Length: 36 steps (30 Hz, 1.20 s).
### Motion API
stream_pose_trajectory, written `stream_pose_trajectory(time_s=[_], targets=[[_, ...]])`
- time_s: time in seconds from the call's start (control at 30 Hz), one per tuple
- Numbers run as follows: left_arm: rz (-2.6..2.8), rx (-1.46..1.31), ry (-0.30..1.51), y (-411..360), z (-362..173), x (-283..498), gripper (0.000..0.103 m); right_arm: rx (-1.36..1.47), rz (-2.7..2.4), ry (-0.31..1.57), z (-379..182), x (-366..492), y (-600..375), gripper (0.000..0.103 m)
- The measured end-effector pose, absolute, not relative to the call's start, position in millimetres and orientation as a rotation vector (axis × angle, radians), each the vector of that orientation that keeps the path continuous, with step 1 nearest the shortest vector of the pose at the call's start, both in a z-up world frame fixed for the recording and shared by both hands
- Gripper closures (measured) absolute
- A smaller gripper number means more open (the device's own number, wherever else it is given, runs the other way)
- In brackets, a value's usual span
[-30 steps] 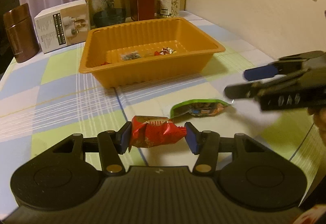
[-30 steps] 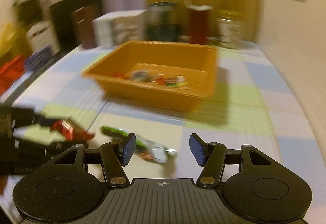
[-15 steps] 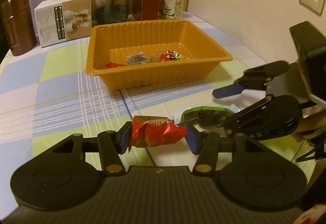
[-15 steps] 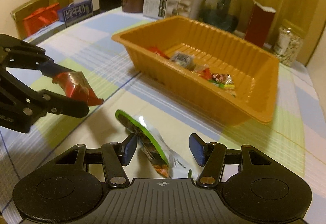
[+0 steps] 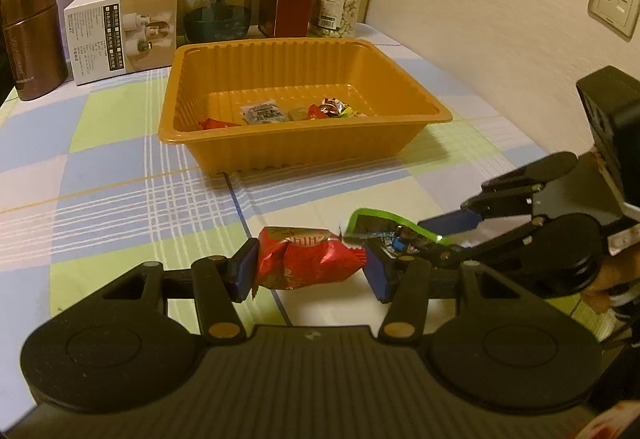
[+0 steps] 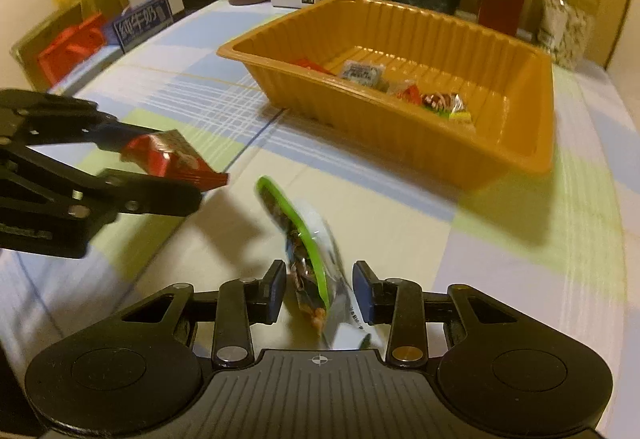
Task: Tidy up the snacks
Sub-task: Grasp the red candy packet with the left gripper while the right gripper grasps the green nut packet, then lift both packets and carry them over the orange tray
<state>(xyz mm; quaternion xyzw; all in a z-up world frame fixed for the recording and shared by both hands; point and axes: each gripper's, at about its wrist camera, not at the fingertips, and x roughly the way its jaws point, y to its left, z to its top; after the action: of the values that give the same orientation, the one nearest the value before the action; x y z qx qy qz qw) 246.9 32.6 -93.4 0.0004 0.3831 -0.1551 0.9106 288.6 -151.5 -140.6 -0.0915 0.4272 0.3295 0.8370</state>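
Observation:
My left gripper point(image 5: 310, 267) is shut on a red snack packet point(image 5: 308, 259) and holds it above the checked tablecloth, short of the orange tray point(image 5: 400, 143). It shows at the left of the right wrist view point(image 6: 160, 175). My right gripper point(image 6: 320, 293) has its jaws around a green-edged snack packet point(image 6: 308, 239), which stands tilted between them; the pads are close to it but a gap shows on each side. The tray point(image 6: 440, 155) holds several small wrapped snacks point(image 5: 296, 113).
Behind the tray stand a brown canister point(image 5: 32, 39), a white box point(image 5: 120, 27), a glass jar point(image 5: 218, 1), a red carton point(image 5: 286, 1) and a nut jar point(image 5: 336, 5). A wall point(image 5: 500, 39) runs along the right. Boxes point(image 6: 80, 35) lie off the table's left side.
My right gripper has moved in around the green packet and narrowed, and the packet has tipped up. My left gripper has risen a little with the red packet.

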Motion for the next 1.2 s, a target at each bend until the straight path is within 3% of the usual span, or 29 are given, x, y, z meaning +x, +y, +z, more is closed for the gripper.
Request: stream_pose_trajectory(time_s=[0.53,0.63,1.2], targets=[[-0.322,0.001,0.805,29,-99,246,0.051,-0.174,0.688,0.893,-140,282,-144,0.066],[-0.32,0.002,0.806,28,-99,246,0.051,-0.167,0.682,0.9,-139,280,-142,0.075],[-0.301,-0.019,0.778,33,-89,237,0.051,-0.092,0.573,0.821,-120,242,-141,0.076]])
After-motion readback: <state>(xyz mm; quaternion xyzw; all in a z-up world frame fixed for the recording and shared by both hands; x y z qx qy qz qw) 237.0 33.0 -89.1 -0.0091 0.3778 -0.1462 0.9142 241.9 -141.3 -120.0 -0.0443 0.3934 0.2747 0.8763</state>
